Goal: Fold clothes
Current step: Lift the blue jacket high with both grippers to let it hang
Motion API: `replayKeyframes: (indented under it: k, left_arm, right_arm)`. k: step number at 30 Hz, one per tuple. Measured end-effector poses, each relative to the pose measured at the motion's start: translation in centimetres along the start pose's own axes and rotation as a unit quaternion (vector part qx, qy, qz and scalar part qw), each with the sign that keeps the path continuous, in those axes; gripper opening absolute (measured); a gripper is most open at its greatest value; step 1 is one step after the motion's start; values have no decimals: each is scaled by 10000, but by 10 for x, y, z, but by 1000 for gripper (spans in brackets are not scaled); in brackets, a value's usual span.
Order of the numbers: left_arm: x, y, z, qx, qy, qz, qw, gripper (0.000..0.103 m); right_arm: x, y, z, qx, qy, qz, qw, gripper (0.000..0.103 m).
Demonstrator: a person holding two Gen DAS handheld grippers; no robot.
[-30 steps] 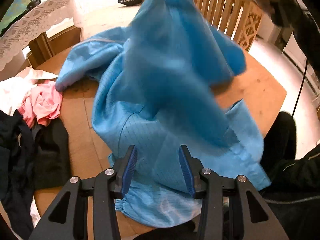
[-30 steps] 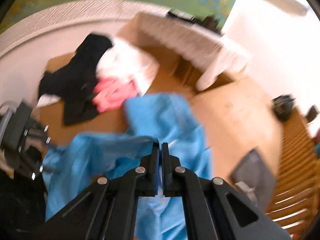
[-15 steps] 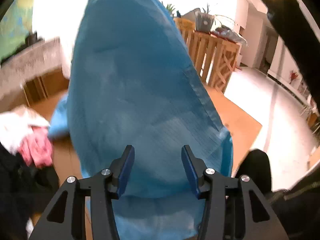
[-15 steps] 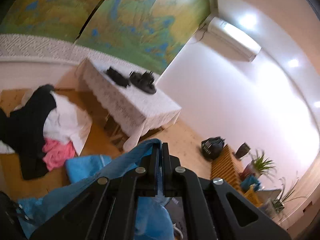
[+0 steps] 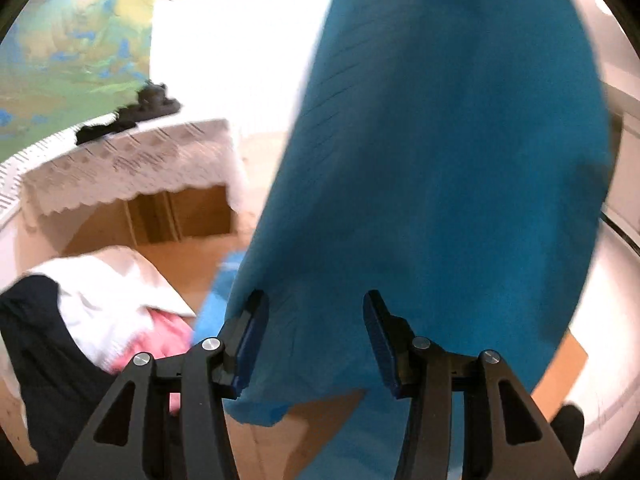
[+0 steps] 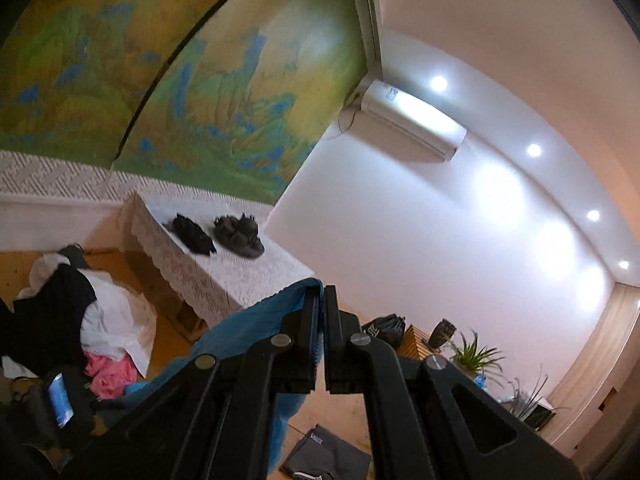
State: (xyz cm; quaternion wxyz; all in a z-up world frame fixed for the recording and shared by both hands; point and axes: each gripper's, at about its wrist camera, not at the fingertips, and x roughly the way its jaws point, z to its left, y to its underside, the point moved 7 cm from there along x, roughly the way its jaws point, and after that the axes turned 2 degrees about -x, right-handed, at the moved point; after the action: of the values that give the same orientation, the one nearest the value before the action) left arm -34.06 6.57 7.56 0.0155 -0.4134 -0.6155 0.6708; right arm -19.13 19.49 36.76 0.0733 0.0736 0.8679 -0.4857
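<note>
**Blue garment lifted clear for a shake-out**

The right gripper [image 6: 322, 320], jaws pinched together on an edge of the thin blue woven garment [image 5: 440, 180], is holding it high; 1 second ago most of that cloth was lying on the round wooden table [image 5: 560, 364]. The left gripper [image 5: 312, 344] is standing wide apart and empty, with the hanging cloth just beyond its fingers. Left of the blue garment, the heap of white, pink and black clothes [image 5: 100, 320] is lying on the table. Hanging free, the garment is probably being straightened for laying flat.
</note>
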Motion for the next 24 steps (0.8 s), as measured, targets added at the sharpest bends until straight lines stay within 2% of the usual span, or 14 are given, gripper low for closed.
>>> replayKeyframes:
  k: [1, 4, 7, 9, 11, 13, 16, 17, 18, 21, 24]
  left_arm:
    - [-2, -8, 2, -7, 17, -60, 10000, 47]
    - [-5, -58, 9, 168, -3, -314, 9994, 47]
    - [9, -90, 3, 320, -20, -337, 9989, 49]
    - [21, -100, 3, 364, 10, -205, 9991, 49]
    - [31, -84, 3, 528, -147, -43, 9985, 49]
    - [32, -56, 4, 495, -89, 16, 9987, 49]
    - [28, 1, 5, -28, 398, 142, 9991, 52]
    - [28, 26, 2, -212, 619, 234, 9976, 57]
    - [28, 50, -2, -396, 839, 326, 9951, 59]
    - [34, 94, -23, -250, 797, 517, 9952, 59]
    - [35, 114, -38, -239, 854, 437, 9951, 64]
  right_arm:
    - [-7, -7, -2, 40, -24, -14, 10000, 1]
    - [-28, -29, -7, 160, -96, -56, 9998, 2]
    - [-6, -22, -14, 835, -740, 533, 9923, 2]
    - [18, -1, -11, 1031, -908, 880, 9866, 2]
    - [49, 32, -1, 1200, -1156, 1305, 9773, 2]
    - [74, 67, 10, 1373, -1393, 1631, 9670, 2]
    - [107, 115, 25, 1610, -1647, 1968, 9530, 2]
    - [117, 129, 29, 1660, -1709, 2066, 9490, 2]
    - [123, 138, 32, 1657, -1747, 2111, 9474, 2]
    - [135, 156, 37, 1706, -1870, 2172, 9427, 2]
    - [148, 171, 40, 1707, -1929, 2268, 9393, 2]
